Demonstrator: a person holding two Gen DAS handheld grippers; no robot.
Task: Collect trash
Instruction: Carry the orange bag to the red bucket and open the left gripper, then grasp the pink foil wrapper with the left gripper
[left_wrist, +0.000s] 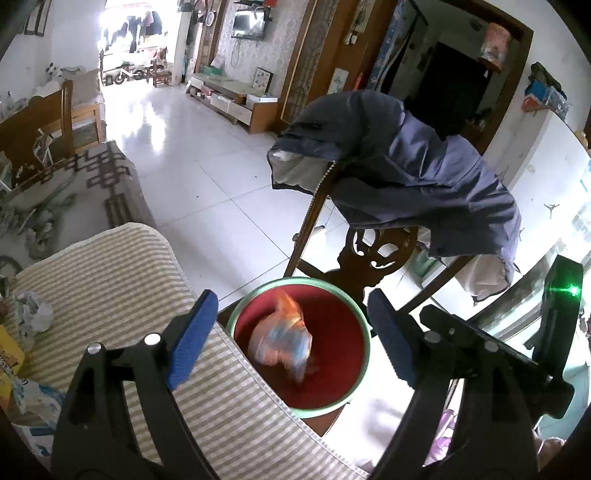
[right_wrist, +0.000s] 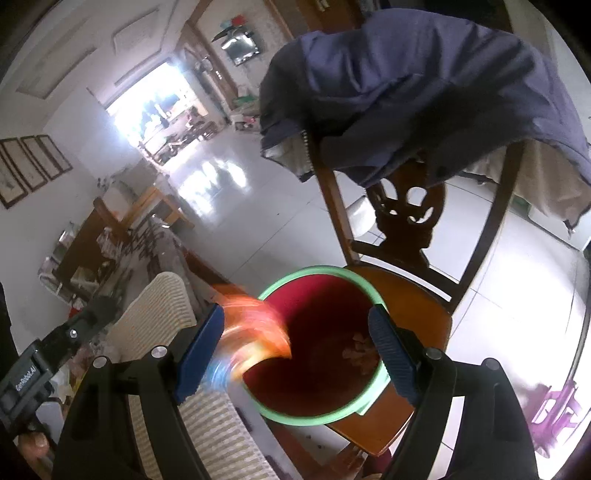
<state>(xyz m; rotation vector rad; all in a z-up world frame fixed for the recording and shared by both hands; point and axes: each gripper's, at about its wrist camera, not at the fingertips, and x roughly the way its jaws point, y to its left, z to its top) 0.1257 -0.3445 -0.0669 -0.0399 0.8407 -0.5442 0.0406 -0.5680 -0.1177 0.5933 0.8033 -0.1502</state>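
Chair-seat bucket (left_wrist: 360, 373), blurred, perhaps falling wrapper (left_wrist: 282, 341)

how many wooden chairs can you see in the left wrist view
2. One chair with a carved back stands just behind the red bin, a blue jacket draped over it. A second chair is far left by the table. Others may be hidden.

Orange-blue wrapper (left_wrist: 281, 338), blurred, in red bin w/ green rim (left_wrist: 364, 321)
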